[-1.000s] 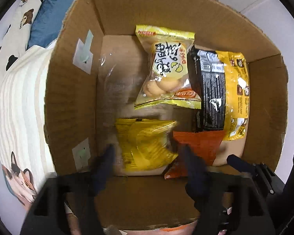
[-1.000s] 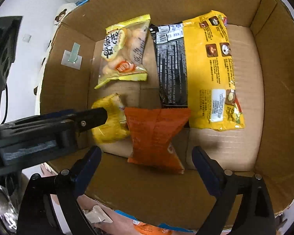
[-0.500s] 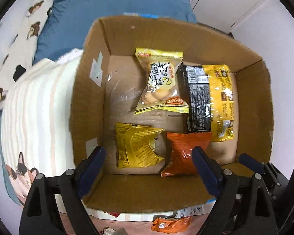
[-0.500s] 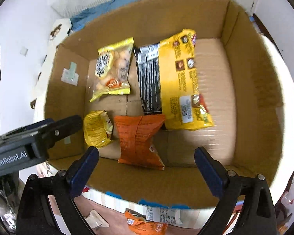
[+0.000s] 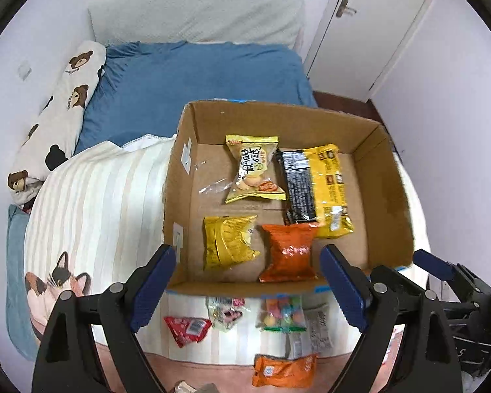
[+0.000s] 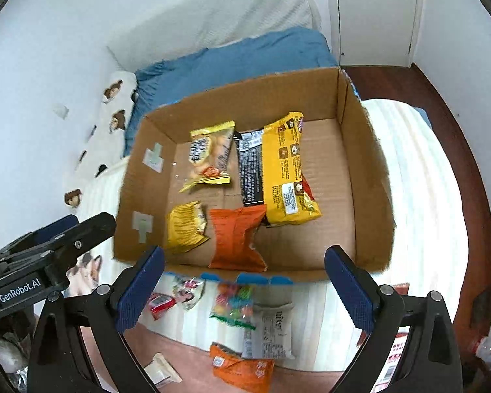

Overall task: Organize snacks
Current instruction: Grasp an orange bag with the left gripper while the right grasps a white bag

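Bed [image 5: 186,78], snack-filled cardboard box [image 5: 386,177], both grippers empty

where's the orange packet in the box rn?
In both views, the orange packet lies by the cardboard box's near wall, right of the small yellow packet.

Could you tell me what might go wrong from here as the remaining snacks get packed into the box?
1. The clear candy bag overlaps the white packet, so either open tool might pinch both.
2. The open cardboard box sits on soft striped bedding; bumping its wall could tip it.
3. The red triangular packet lies near the bed edge and might slide off.
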The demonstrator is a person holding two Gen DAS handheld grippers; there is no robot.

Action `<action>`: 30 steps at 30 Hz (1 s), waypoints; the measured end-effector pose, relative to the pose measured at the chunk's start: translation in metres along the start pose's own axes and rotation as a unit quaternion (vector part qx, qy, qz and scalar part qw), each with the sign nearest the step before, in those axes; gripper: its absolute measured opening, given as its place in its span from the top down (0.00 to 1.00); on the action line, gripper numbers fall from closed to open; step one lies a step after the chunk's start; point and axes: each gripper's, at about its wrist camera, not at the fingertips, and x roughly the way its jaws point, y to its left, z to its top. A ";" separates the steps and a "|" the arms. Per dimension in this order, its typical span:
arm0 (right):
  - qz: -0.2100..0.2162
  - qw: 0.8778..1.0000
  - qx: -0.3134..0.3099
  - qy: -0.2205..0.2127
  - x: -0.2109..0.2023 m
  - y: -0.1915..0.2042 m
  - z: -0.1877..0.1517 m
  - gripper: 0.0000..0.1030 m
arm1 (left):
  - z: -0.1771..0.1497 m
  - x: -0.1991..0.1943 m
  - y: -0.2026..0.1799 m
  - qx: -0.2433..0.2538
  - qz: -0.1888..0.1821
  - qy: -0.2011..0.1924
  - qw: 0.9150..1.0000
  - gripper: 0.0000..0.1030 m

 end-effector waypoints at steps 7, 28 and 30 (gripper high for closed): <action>0.025 1.000 0.000 0.008 -0.008 0.001 -0.048 0.03 | -0.045 -0.015 0.003 -0.022 -0.006 -0.003 1.000 0.13; -0.005 0.994 -0.061 0.092 0.147 -0.017 -0.145 0.43 | -0.222 0.116 0.017 -0.304 -0.105 0.256 0.911 0.14; -0.007 0.994 -0.056 0.090 0.139 -0.033 -0.154 0.43 | -0.222 0.122 0.008 -0.317 -0.121 0.265 0.902 0.14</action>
